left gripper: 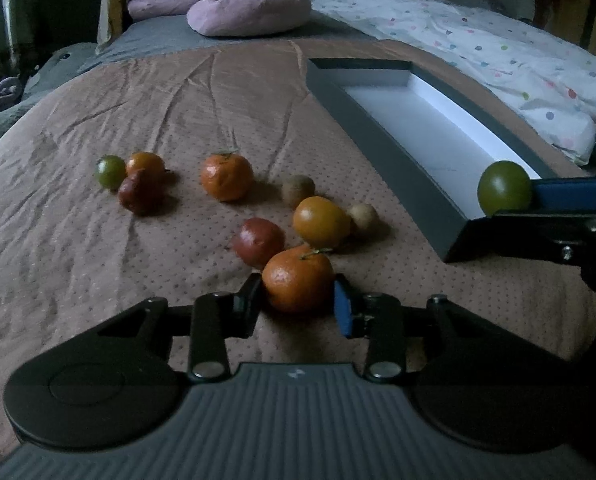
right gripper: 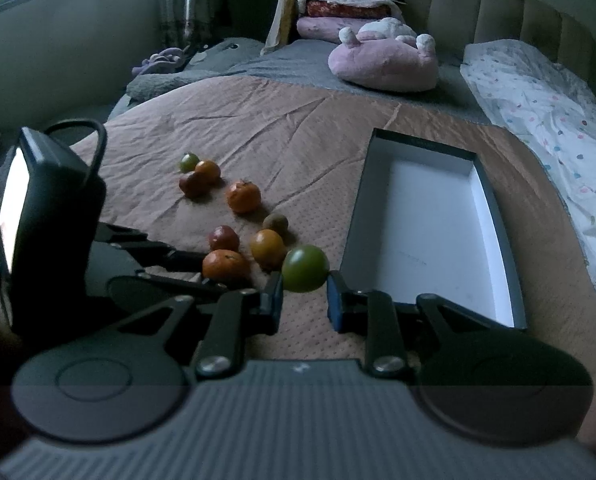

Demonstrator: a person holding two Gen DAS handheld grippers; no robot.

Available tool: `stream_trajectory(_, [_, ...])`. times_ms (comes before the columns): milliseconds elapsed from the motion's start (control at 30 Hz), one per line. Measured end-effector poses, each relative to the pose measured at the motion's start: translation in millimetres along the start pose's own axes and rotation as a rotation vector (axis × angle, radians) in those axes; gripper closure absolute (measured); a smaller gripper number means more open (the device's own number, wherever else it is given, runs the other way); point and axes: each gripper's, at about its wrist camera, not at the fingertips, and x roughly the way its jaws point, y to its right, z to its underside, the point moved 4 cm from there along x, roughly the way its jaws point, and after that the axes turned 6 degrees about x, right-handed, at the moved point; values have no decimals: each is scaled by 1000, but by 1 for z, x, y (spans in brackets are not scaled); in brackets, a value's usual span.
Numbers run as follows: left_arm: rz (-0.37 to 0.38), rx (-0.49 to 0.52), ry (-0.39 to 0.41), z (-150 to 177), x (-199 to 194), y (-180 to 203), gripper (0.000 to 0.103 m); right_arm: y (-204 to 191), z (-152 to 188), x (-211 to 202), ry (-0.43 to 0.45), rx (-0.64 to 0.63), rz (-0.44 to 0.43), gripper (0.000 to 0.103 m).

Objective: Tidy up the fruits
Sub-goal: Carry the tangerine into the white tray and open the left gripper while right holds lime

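Left wrist view: left claw [left gripper: 298,304] is clenching a tangerine [left gripper: 298,279] on the bed [left gripper: 98,240] beside the grey box [left gripper: 382,148]; right claw [right gripper: 304,298] is gripping a green fruit [right gripper: 305,268] near that box's corner.

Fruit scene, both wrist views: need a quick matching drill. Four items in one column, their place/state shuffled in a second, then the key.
Items
1. green fruit
2. tangerine
3. box
4. pink plush

Place or state
A. between the left gripper's fingers, on the bedspread
B. at the far end of the bed
C. between the right gripper's fingers, beside the box's near end
D. open, white inside, no fruit in it

Pairs: 1-C, 2-A, 3-D, 4-B
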Motion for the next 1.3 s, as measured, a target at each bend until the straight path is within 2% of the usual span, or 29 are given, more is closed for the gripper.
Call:
stream_trajectory(300, [-55, -11, 17, 4, -27, -17, 61, -10, 1, -7, 12, -25, -21, 77])
stream_trajectory(600, [-86, -42, 49, -6, -49, -29, 60, -16, -6, -20, 44, -28, -45, 77])
stream_trajectory(933, [-80, -27, 65, -26, -57, -16, 60, -4, -5, -33, 83, 1, -33, 77])
stream_trajectory(1300, [-45, 7, 83, -66, -50, 12, 60, 28, 5, -38, 93, 72, 4, 77])
